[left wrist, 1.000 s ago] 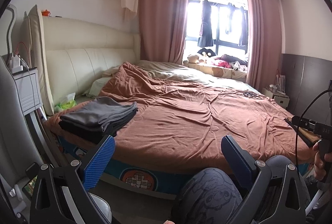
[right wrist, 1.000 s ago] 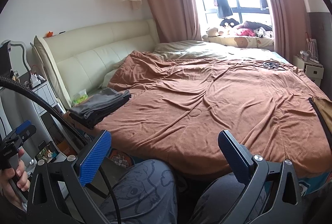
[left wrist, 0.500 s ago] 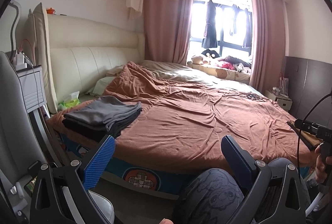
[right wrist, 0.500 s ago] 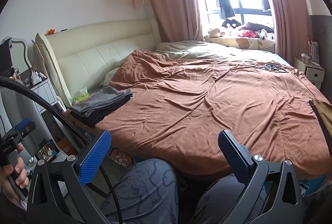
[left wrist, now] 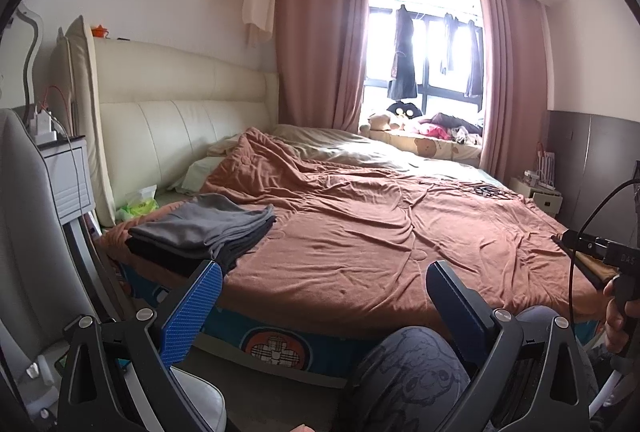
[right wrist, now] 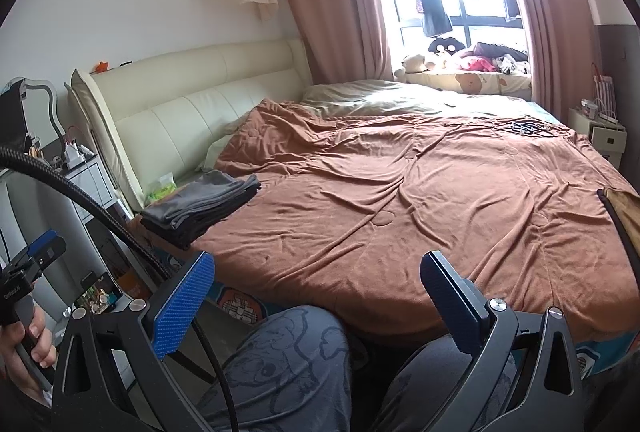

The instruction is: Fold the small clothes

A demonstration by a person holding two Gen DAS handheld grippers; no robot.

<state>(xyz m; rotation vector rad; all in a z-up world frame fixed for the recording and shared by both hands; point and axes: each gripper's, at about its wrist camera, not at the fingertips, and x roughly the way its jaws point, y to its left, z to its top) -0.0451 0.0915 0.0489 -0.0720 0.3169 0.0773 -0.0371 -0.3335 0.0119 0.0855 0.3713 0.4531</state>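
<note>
A stack of folded grey and black clothes point(left wrist: 204, 232) lies on the near left corner of the brown-covered bed point(left wrist: 380, 224); the right wrist view shows the same stack of clothes point(right wrist: 200, 202) at the left of the bed point(right wrist: 400, 192). A tan garment with a dark edge point(right wrist: 624, 216) lies at the bed's right side. My left gripper point(left wrist: 324, 296) hangs open and empty off the bed's near edge, above the person's knee. My right gripper point(right wrist: 316, 288) is open and empty too, held over the person's lap.
A white bedside cabinet point(left wrist: 66, 176) with cables and a grey chair point(left wrist: 28, 232) stand at the left. A green tissue pack point(left wrist: 138, 206) lies by the cream headboard point(left wrist: 180, 120). Black cables point(right wrist: 524, 126) lie far on the bed. The person's patterned trouser legs point(right wrist: 280, 360) fill the foreground.
Both grippers have tilted and drifted slightly, so the bed and the folded stack sit a little higher and further right in view. Both stay open and empty.
</note>
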